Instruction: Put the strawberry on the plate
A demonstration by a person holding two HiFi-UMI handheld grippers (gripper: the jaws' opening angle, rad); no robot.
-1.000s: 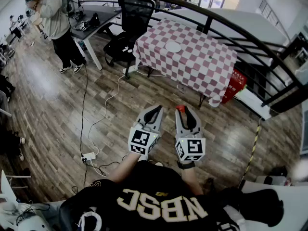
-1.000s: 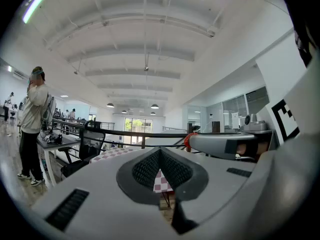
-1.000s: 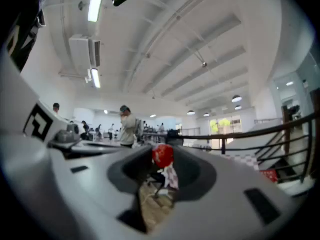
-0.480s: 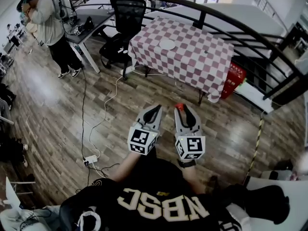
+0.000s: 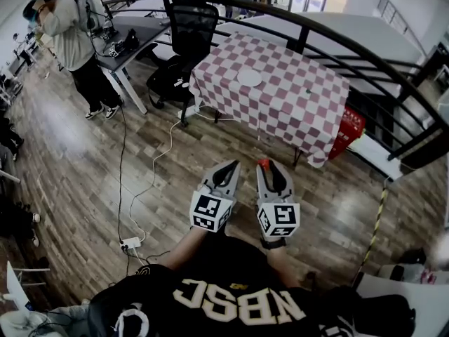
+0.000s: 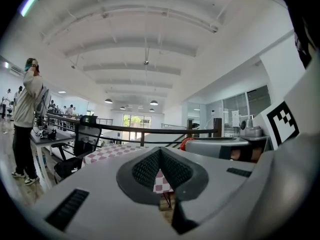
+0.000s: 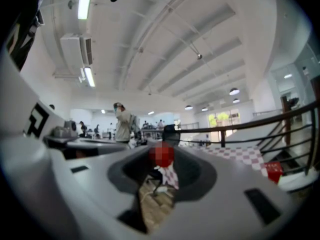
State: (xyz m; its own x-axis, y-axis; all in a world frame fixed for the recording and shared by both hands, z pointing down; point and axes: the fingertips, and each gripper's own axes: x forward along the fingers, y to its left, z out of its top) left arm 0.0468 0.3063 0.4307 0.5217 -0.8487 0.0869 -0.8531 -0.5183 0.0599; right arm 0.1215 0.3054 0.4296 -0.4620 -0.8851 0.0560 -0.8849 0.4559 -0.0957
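Currently carrying to plate (image 5: 249, 78) | R gripper (image 5: 264, 166) clamping strawberry (image 7: 161, 155) | L gripper (image 5: 232, 166) closed, empty | next: nearing table (image 5: 295, 104), lowering gently.

Red strawberry (image 5: 263, 163) between right gripper (image 5: 266, 168) fingers (image 5: 281, 181) — white plate (image 5: 250, 78) flat on checkered table (image 5: 295, 107).

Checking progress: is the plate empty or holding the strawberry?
Empty: the plate lies bare on the table; the strawberry is in the right gripper.
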